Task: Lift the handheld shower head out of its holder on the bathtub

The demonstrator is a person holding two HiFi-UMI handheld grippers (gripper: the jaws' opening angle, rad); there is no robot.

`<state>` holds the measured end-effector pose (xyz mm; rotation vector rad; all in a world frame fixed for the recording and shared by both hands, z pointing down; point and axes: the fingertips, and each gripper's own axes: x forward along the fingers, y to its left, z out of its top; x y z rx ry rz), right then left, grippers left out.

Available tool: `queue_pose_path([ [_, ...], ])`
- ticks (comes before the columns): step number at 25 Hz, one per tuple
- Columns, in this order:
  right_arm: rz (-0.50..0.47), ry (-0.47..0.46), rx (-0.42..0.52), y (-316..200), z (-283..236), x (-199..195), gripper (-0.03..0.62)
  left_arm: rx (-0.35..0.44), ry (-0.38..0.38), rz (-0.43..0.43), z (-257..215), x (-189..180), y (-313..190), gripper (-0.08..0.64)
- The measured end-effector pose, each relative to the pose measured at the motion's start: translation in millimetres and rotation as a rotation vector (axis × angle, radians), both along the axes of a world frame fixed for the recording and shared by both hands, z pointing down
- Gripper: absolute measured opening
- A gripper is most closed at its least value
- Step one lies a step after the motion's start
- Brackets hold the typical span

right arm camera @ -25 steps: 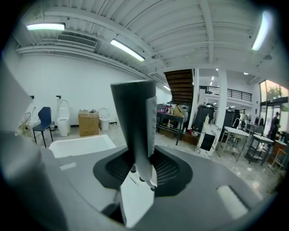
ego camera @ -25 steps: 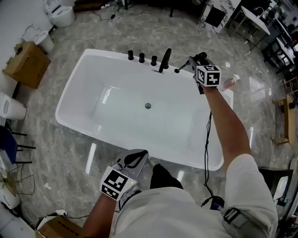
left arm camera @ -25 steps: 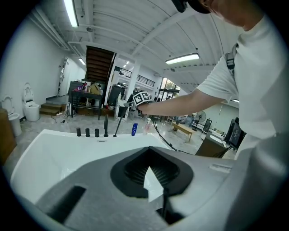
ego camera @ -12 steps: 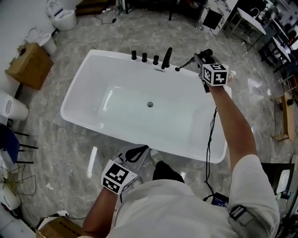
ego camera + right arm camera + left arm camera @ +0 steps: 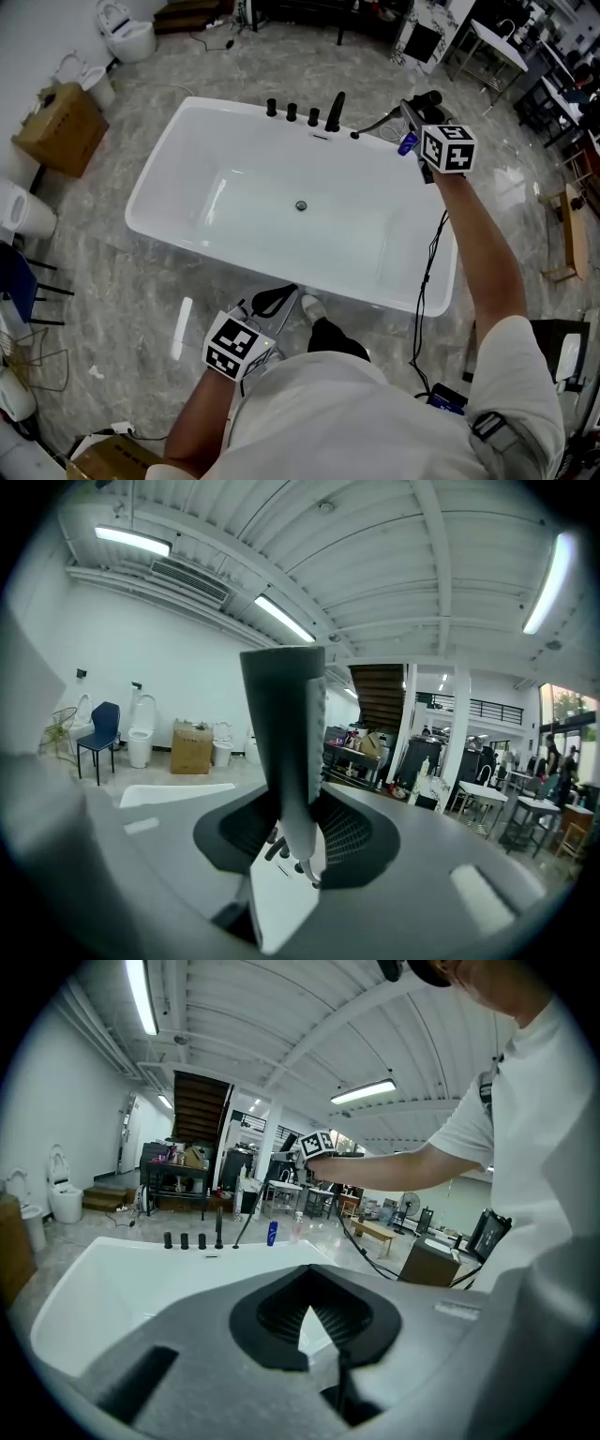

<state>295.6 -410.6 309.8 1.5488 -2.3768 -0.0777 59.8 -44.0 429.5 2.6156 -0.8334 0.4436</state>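
Observation:
The white bathtub (image 5: pixel 187 141) fills the middle of the head view. At its far right corner my right gripper (image 5: pixel 419 105) is up above the rim, shut on the dark handheld shower head (image 5: pixel 430 97). A thin hose (image 5: pixel 377 122) runs from the head down to the small black holder (image 5: pixel 355 136) on the rim. In the right gripper view the dark handle (image 5: pixel 281 724) stands upright between the pads of my right gripper (image 5: pixel 295 841). My left gripper (image 5: pixel 273 302) hangs by the tub's near rim, jaws together and nothing in them; the left gripper view shows the same left gripper (image 5: pixel 309 1321).
Black knobs (image 5: pixel 292 112) and a spout (image 5: pixel 335 112) line the far rim. A blue bottle (image 5: pixel 405 142) stands at the tub's corner. A cardboard box (image 5: pixel 58 127) and toilets (image 5: pixel 127 33) are to the left. A cable (image 5: pixel 427 281) hangs under my right arm.
My right gripper has risen and drifted right with the shower head, drawing the hose out from the holder. My left gripper has shifted a little along the tub's near side.

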Motion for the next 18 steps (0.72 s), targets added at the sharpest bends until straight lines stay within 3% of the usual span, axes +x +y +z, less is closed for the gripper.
queue_pose_path([
  [18, -0.073, -0.008, 0.091, 118.2, -89.1, -27.6, 0.144, 0.041, 0.032, -0.024, -14.1, -20.0, 55.0, 0.006],
])
